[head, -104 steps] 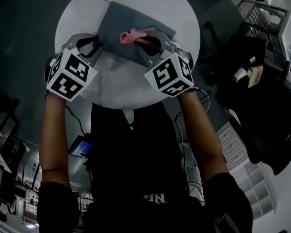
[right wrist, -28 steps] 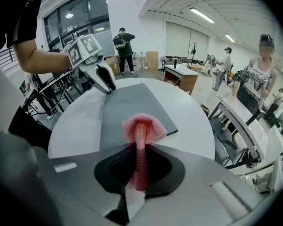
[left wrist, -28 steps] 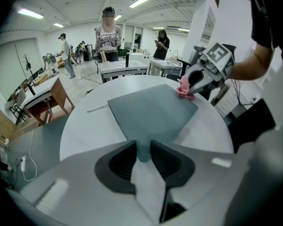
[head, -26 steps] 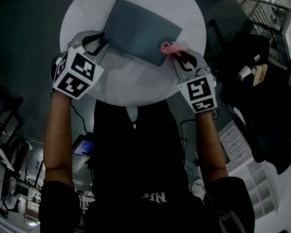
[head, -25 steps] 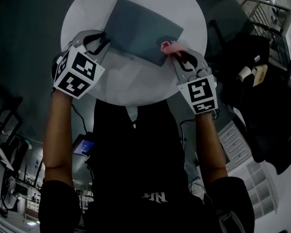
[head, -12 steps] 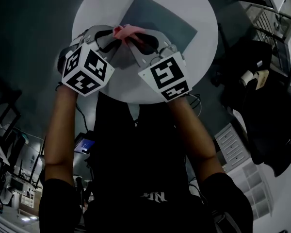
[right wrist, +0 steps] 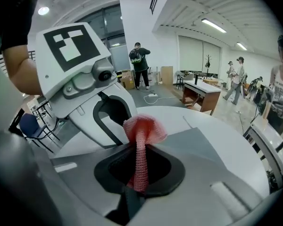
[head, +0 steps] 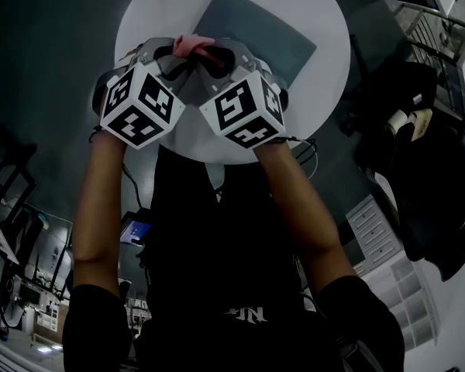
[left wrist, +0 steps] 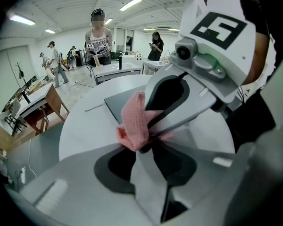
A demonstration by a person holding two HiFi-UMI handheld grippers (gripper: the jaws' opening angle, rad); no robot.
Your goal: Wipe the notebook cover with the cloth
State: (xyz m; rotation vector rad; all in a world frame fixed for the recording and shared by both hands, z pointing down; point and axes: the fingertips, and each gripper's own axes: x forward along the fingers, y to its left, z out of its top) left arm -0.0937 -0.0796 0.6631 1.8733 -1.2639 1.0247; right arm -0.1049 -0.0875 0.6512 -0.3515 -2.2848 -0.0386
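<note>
**A:** As we look past both pairs of fingers, the round white tabletop (head: 159, 10) spreads out beyond them. The dark grey notebook (head: 267, 33) lies flat and closed on it, just past the fingertips and a little to their right.

**B:** And our two grippers?

**A:** They meet tip to tip by the notebook's near left edge. Our left gripper (head: 173, 55) has just been opening its fingers, which now stand spread and press on nothing.

**B:** What about our right gripper (right wrist: 140, 147)?

**A:** Its fingers are pinching the pink cloth (right wrist: 142, 126). The cloth sticks out past their tips in a bunched fold, right at the mouth of the left fingers.

**B:** Does the cloth touch the cover?

**A:** We cannot tell.
</note>
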